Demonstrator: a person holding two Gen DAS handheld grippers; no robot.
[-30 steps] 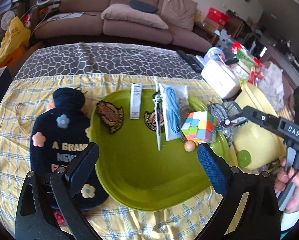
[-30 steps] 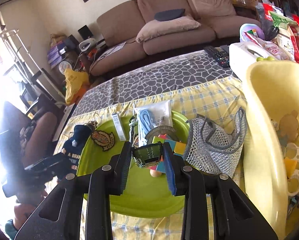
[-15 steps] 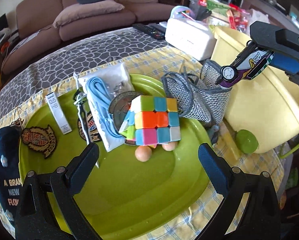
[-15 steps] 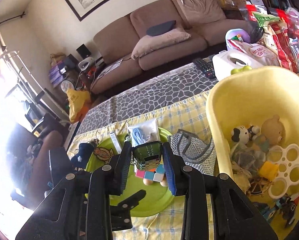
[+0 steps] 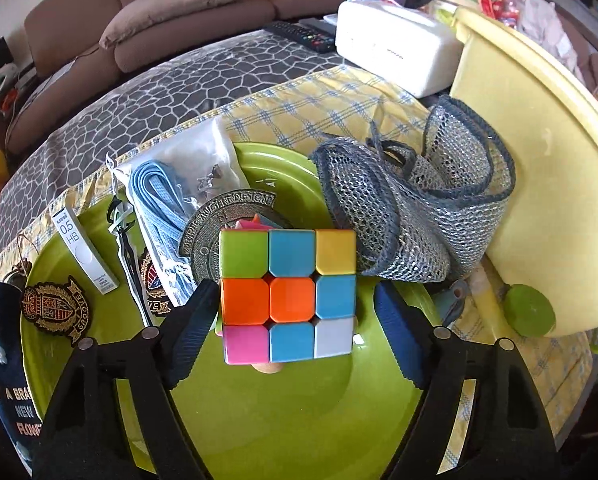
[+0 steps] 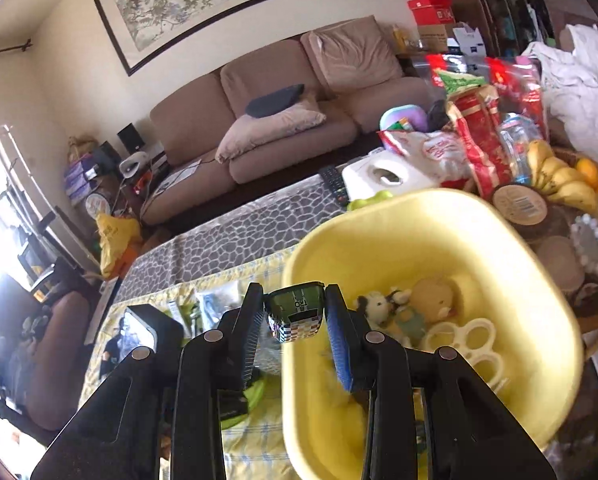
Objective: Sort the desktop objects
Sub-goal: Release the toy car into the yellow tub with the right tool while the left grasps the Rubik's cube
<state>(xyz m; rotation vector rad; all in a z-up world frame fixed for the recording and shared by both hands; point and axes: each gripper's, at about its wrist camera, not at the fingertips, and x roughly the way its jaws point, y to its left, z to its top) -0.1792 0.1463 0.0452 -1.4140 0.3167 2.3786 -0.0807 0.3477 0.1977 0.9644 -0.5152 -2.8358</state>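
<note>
Green tray (image 5: pixel 259 432) under pastel cube (image 5: pixel 289 294) between parted left tongs (image 5: pixel 295 336); right tongs (image 6: pixel 295 324) clamping seemingly toy car (image 6: pixel 297 312).

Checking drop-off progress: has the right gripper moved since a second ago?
Yes. The right gripper, shut on the toy car, has swung right, from over the green tray to the rim of the yellow tub.

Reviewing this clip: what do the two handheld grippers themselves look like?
The left gripper and the right gripper match: glossy black plastic frames with angular cut-out arms and round silver pivot screws. Each finger is lined inside with a ribbed pad, blue where the light catches it, near-black on the shaded side. No cables, lettering, hands or sleeves show in these views.
</note>
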